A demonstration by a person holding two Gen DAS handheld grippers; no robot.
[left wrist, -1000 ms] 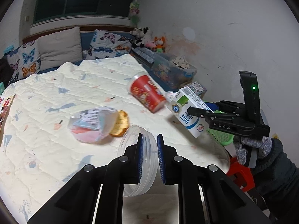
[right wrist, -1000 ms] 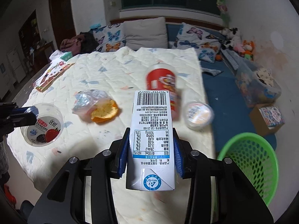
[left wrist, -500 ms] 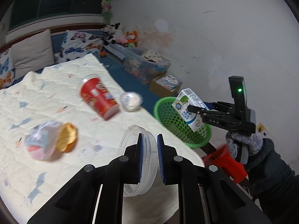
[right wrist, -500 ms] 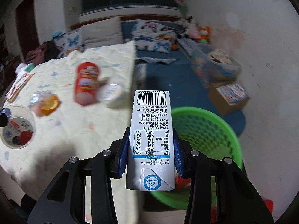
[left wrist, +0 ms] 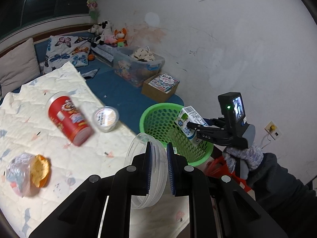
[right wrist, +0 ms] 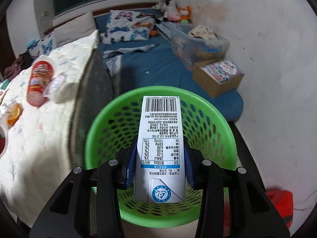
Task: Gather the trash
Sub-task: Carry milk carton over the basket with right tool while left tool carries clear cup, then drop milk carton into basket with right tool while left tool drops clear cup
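Note:
My right gripper (right wrist: pixel 159 162) is shut on a white milk carton (right wrist: pixel 160 138) and holds it over the green mesh basket (right wrist: pixel 103 119). In the left wrist view the carton (left wrist: pixel 188 123) and right gripper (left wrist: pixel 190 126) hang above the basket (left wrist: pixel 158 123). My left gripper (left wrist: pixel 158 168) is shut on a clear plastic cup (left wrist: pixel 138 150), above the quilt's edge next to the basket. A red chip can (left wrist: pixel 67 121), a small white lidded tub (left wrist: pixel 105 116) and a plastic bag with orange food (left wrist: pixel 27 170) lie on the quilt.
The quilted bed cover (left wrist: pixel 25 107) fills the left. A cardboard box of booklets (left wrist: pixel 160 88) and a clear storage bin (left wrist: pixel 138 67) stand on the blue floor mat by the white wall. A red stool (right wrist: pixel 279 204) sits right of the basket.
Both grippers swung right, away from the bed. The milk carton went from above the quilt to above the green basket. The clear cup followed toward the basket's rim.

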